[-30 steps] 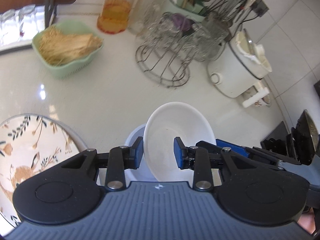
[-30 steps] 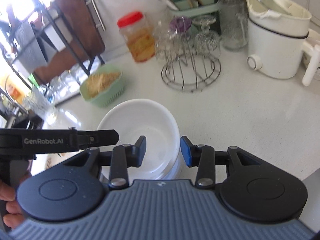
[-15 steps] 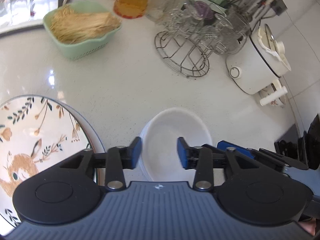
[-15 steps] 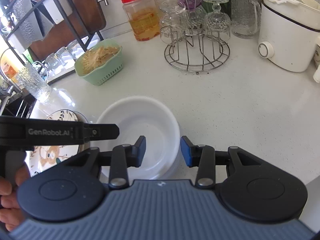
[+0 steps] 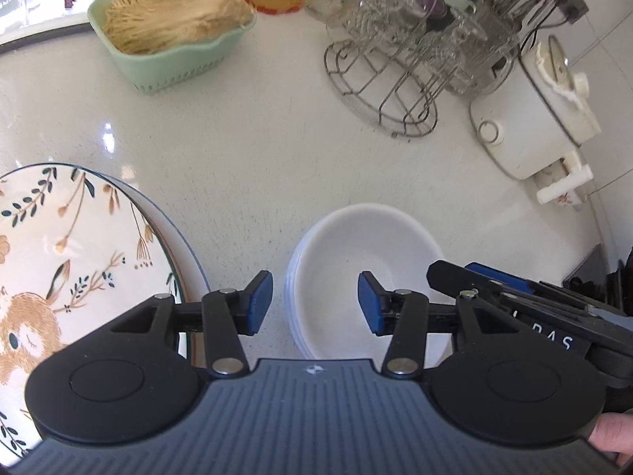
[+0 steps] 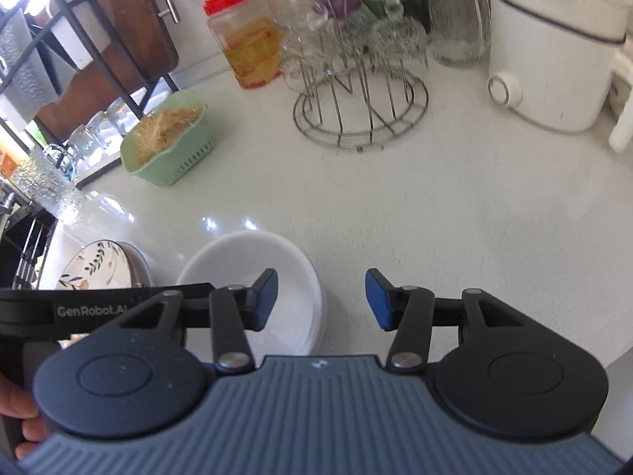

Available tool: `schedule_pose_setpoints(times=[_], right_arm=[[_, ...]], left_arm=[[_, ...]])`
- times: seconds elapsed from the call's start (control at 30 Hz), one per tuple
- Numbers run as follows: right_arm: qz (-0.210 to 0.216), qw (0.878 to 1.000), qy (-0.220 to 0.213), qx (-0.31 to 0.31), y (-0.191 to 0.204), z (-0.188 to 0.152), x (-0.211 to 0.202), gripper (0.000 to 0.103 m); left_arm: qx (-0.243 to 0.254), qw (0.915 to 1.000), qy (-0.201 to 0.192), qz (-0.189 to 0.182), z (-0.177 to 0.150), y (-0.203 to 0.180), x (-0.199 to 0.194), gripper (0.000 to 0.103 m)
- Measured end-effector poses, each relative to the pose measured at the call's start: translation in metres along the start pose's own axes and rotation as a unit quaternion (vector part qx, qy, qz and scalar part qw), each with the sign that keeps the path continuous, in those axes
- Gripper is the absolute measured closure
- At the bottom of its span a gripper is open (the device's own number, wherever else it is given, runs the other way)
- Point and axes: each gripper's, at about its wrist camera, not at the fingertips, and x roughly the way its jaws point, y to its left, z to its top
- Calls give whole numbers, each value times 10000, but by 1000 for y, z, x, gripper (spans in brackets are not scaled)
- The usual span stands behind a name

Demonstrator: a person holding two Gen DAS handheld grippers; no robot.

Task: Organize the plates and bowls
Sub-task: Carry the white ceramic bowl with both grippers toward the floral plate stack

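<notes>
The white bowls (image 5: 368,273) sit stacked on the white table (image 5: 257,166), just beside the flowered plate (image 5: 59,257) near its front edge. Left tongs (image 5: 315,299) and right tongs (image 6: 321,299) hover above, both wide and empty.

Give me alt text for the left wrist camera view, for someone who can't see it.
Open left gripper hovers above a stack of white bowls on a white counter, a rabbit-patterned plate to its left. Behind: green basket, wire glass rack, white cooker.
</notes>
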Motion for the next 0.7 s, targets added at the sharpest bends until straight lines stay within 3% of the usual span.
schedule_pose_setpoints(times=[0.07,0.13,0.3,0.4,0.5,0.7], right_arm=[[54,9998,158,63,-2,-3,8,52],[127,9993,293,177,-4,-7,14,64],[103,9983,488,286,-4,-15,27,74],[219,9975,564,368,-2,-16,29,83],[158,9980,546,274,2,-17,28,83],[186,9982,444,359,1,-16,23,83]], left_arm=[[85,9999,44,38,-2,-2,5,50],[95,9999,75,5,-4,-3,9,50],[228,9995,79,197,-5,-7,18,51],[177,9998,118,-6,-2,-8,19,52],[319,9994,106,125,-1,-13,19,52],[262,9996,99,44,0,-12,14,52]])
